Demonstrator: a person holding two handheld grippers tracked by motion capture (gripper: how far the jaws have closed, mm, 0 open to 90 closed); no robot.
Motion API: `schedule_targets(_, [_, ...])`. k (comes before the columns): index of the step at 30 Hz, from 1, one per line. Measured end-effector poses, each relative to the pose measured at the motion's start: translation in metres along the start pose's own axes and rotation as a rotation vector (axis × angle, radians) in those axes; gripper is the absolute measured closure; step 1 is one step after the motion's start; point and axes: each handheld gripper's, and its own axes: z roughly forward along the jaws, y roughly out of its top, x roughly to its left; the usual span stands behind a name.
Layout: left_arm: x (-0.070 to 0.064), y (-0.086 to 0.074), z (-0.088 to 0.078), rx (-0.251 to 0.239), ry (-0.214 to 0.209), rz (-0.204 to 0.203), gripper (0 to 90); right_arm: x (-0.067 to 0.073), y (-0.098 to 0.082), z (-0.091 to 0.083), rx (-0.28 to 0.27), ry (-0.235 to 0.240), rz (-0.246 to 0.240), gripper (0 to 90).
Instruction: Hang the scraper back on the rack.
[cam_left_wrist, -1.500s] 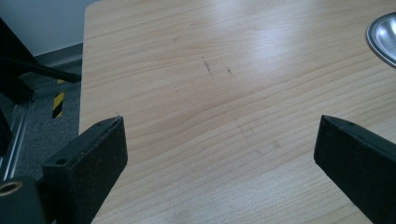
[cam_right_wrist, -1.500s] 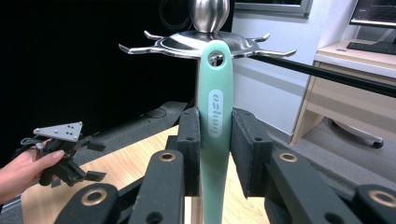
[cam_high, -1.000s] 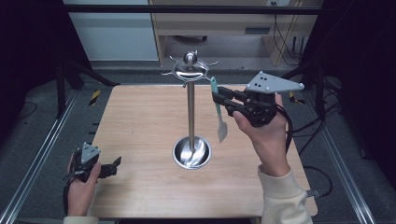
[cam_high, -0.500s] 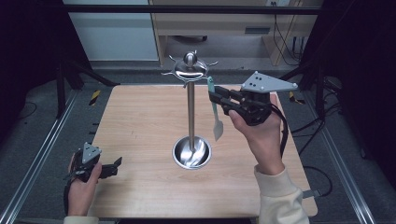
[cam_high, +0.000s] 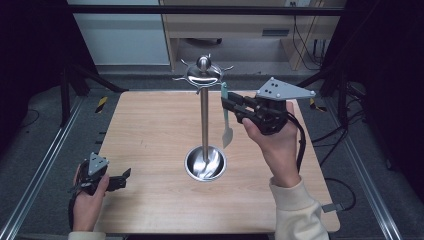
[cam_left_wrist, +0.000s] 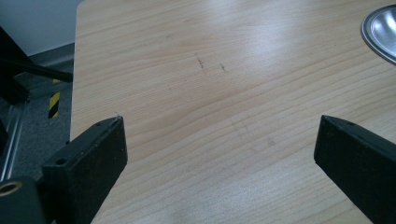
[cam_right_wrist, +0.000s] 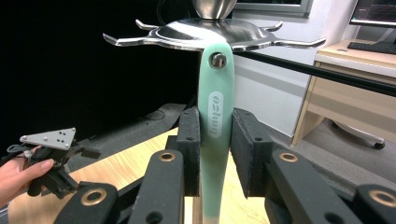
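Mint-green spatula (cam_right_wrist: 214, 121) hangs upright, its handle hole on a hook of the steel utensil stand (cam_high: 204, 115), mid-table. Right gripper (cam_right_wrist: 215, 140) clamps its handle from the right side. Left gripper (cam_high: 122, 176) rests at the near-left corner of the wooden table (cam_high: 150, 130), jaws wide apart, holding nothing.

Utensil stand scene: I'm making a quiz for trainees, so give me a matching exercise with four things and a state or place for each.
Things:
1. right gripper
2. left gripper
3. spatula
4. stand

States:
A. open, low over the table's near left corner
B. upright on the table
C. hangs below the stand's hooks
D. shut on a mint-green handle

Pairs: 1-D, 2-A, 3-C, 4-B
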Motion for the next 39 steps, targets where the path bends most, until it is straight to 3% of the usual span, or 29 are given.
schedule_targets(31, [0.0026,-0.0004,-0.0006,0.000,0.002,-0.009,2.3,-0.0005,-0.0031,0.0012,-0.025,-0.003,0.016,72.5])
schedule_targets(39, [0.0008,0.0017,0.0013,-0.002,-0.013,-0.003,2.3,0.0025,-0.0007,-0.0068,-0.028,-0.039,0.007,60.8])
